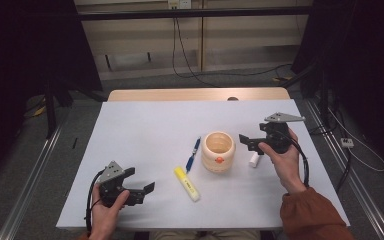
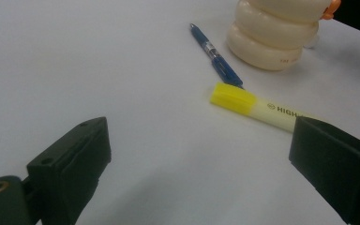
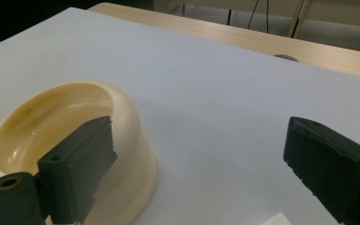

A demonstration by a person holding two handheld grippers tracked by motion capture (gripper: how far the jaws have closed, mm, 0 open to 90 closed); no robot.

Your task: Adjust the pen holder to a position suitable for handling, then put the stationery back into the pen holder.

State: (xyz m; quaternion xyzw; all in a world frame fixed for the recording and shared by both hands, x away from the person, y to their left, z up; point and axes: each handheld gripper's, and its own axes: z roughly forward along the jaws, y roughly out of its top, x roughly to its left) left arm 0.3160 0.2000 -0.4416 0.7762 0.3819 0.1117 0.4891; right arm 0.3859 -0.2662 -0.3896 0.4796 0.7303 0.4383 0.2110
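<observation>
A cream ribbed pot (image 1: 218,151) with an orange spot stands open-topped at the middle of the white table (image 1: 145,125). Left of it lies a blue pen (image 1: 193,154), and a yellow highlighter (image 1: 187,183) lies nearer the front. A small white piece (image 1: 254,159) rests just right of the pot. My right gripper (image 1: 247,142) hovers open beside the pot's right side, holding nothing. My left gripper (image 1: 141,180) is open near the front left, jaws toward the highlighter (image 2: 258,107), with the pen (image 2: 215,56) and pot (image 2: 274,37) beyond. In the right gripper view the pot's rim (image 3: 122,101) lies behind the left jaw.
A wooden strip (image 1: 195,94) runs along the table's far edge. Beyond it are a wall, black cables (image 1: 190,70) on the floor and dark stands at both sides. Bare white surface spreads over the far and left parts of the table.
</observation>
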